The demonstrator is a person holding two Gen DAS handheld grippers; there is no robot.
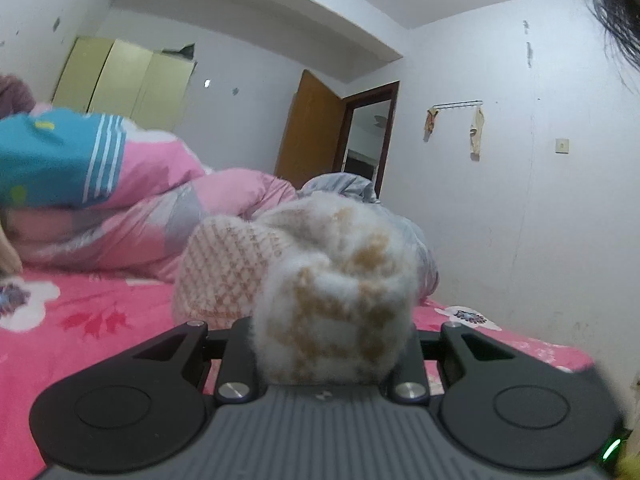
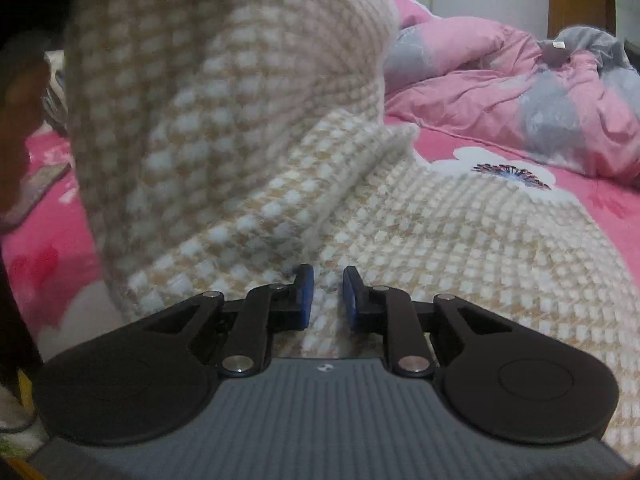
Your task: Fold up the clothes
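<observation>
Ahead of left hand-held gripper (image 1: 334, 344): we see a bunched knit garment (image 1: 332, 280) filling the jaws and blocking the way forward.
Left side: bare pink bed sheet (image 1: 92, 320), open to pass.
Behind: heaped pink quilt (image 1: 160, 200) bars the bed's far side.
Right hand-held gripper (image 2: 327, 296): we find knit lying close under it.

A fuzzy knitted garment in cream and tan houndstooth check (image 2: 460, 248) lies spread across the pink flowered bed, its near part flat with a long ridge-like fold running up the middle. On the left one portion rises steeply off the bed, hanging as a tall, loosely draped sheet with soft vertical creases. From the other side, a thick bunched wad of the same woolly fabric (image 1: 336, 320) is held up above the mattress, while behind it a paler piece, showing a finer check, sags down toward the bed.
</observation>
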